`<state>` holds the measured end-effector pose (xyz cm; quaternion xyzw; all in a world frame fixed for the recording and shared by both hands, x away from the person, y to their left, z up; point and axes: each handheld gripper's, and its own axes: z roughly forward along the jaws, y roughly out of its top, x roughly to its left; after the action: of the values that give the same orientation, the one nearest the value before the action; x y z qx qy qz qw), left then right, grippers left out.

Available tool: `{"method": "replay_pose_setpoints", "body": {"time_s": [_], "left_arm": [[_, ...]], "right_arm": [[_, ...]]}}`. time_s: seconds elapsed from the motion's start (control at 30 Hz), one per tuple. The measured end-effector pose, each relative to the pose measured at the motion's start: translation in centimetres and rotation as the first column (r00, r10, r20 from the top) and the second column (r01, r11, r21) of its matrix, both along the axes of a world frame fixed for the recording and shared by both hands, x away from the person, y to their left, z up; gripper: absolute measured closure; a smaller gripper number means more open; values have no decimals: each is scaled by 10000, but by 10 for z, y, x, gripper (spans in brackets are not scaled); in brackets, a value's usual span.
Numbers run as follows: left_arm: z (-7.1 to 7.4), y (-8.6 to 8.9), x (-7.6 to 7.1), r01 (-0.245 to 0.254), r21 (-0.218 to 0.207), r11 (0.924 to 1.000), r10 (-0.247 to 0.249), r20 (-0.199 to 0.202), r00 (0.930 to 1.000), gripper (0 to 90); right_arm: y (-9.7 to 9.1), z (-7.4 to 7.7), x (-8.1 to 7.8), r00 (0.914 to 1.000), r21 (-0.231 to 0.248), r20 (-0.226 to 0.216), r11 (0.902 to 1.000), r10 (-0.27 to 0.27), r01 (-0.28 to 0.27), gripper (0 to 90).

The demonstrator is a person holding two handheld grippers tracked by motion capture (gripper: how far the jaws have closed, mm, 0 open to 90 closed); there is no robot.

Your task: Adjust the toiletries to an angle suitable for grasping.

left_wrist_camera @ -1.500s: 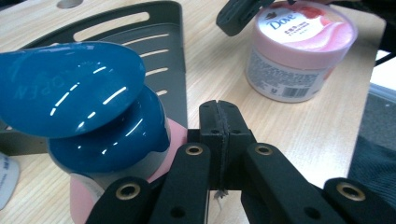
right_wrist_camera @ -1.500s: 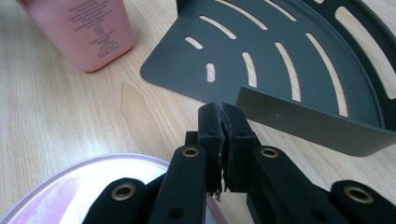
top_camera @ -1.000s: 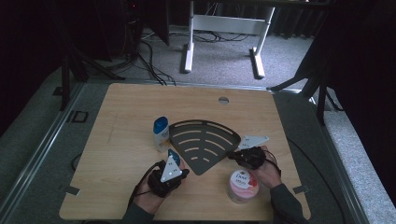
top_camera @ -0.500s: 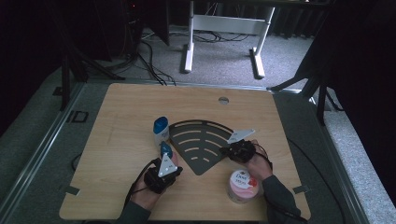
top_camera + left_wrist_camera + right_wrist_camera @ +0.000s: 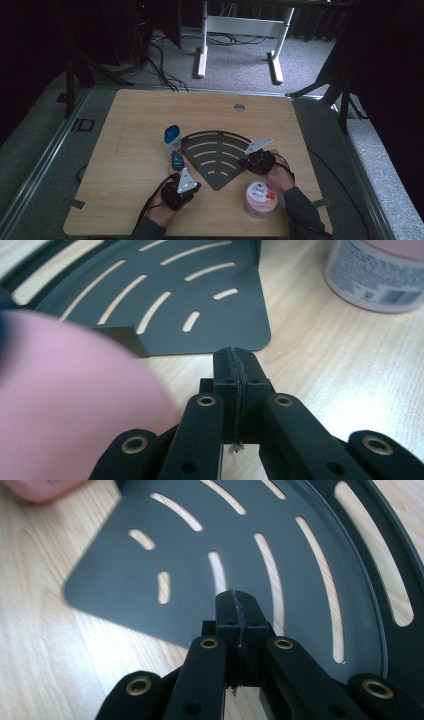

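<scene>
Shelf, a dark slotted fan-shaped plate, lies mid-frame on the tabletop; left hand-held gripper and right hand-held gripper flank it, jaws closed, empty; nudging could slide it into the blue bottle.

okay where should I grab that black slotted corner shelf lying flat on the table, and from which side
Take the black corner shelf by its raised rim along the curved far edge, or the short upright lip on a straight side, coming from above with one jaw inside and one outside. The slotted plate lies flat on the table, so its thin pointed corner gives little to pinch.
</scene>
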<state>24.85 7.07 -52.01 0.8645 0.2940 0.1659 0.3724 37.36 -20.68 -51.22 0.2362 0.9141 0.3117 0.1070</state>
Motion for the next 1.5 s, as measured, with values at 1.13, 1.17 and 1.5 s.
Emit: {"method": "replay_pose_setpoints", "body": {"time_s": [1.13, 1.17, 1.5], "left_arm": [[-32, -49, 46, 791, 507, 9956, -788, -89, 9969, 891], [-32, -48, 45, 805, 519, 9954, -801, -89, 9967, 891], [-22, -6, 12, -190, 220, 9996, 191, -50, 9998, 900]], "right_arm": [[-50, -20, 2, 9778, 707, -115, 9752, -2093, 2095, 900], [-50, -21, 2, 9780, 719, -116, 9753, -2084, 2087, 900], [-56, -17, -9, 9801, 736, 26, 9775, -1983, 1975, 900]]}}
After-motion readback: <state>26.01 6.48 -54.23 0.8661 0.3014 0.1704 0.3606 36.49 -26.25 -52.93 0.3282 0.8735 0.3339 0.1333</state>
